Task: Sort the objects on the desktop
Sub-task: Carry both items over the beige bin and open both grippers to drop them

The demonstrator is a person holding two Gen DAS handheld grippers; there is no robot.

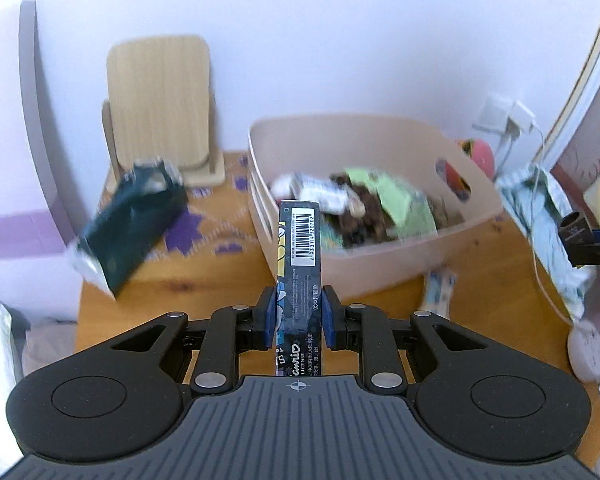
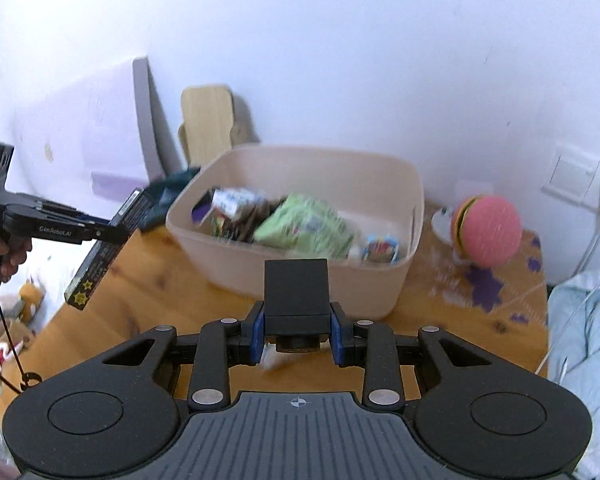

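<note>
Currently: left gripper (image 1: 299, 322) clamps tall printed box (image 1: 299, 256); right gripper (image 2: 298, 334) clamps black block (image 2: 296, 292); both before beige bin (image 2: 396, 280). Risk: box pivots, strikes rim

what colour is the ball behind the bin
Pink ball, with a dark-and-yellow band on its left side; clearest in the right wrist view.
</note>
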